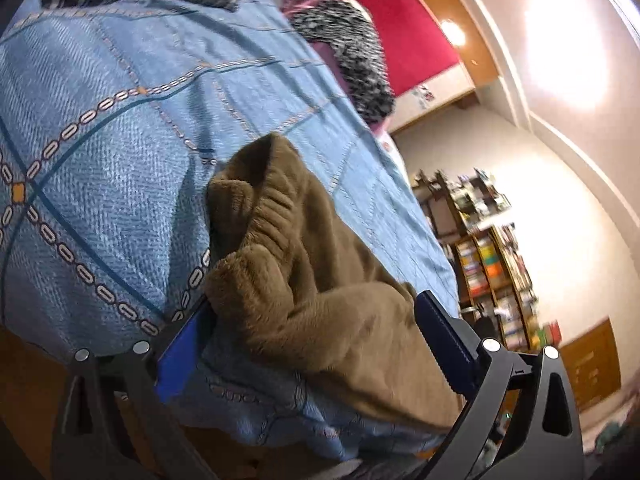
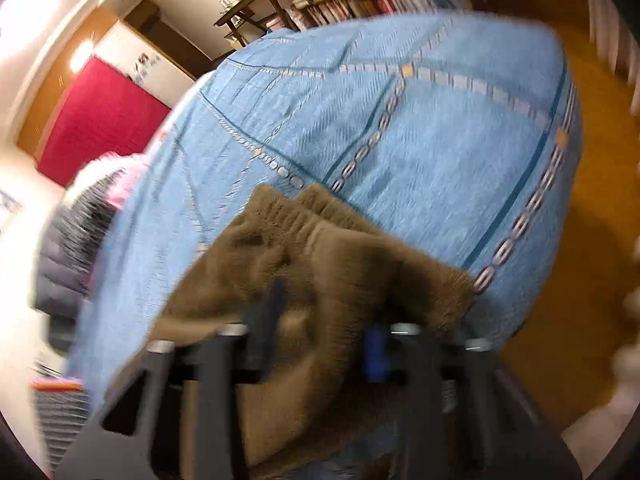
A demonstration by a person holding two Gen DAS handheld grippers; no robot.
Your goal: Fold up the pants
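Left gripper (image 1: pixel 316 344): we see its jaws spread wide, blue pads on either side of the brown fleece pants (image 1: pixel 320 280); the pads stand at the fabric's flanks and we cannot make out any pinch.
Right gripper (image 2: pixel 320 328): in the blurred right wrist view we see the fingers standing apart, with a fold of the pants (image 2: pixel 320 264) lying between them; whether the pads press on it we cannot tell.
Left hand pose: we find the view tilted hard, the bed running slantwise across it, the gripper aimed somewhat downward over the bed's near edge.
Right hand pose: we look steeply down onto the pants, the picture smeared.
Pants, place: we find them bunched on the blue bedspread (image 1: pixel 120 160), near its edge, right in front of both grippers.
Pants, axis: from the left wrist, the long axis runs away from the gripper, the gathered elastic waistband (image 1: pixel 276 208) at the far end.
Surroundings: we see a dark speckled garment (image 1: pixel 360 60) farther up the bed, a red panel (image 1: pixel 404 32) and a bookshelf (image 1: pixel 488 248) beyond.
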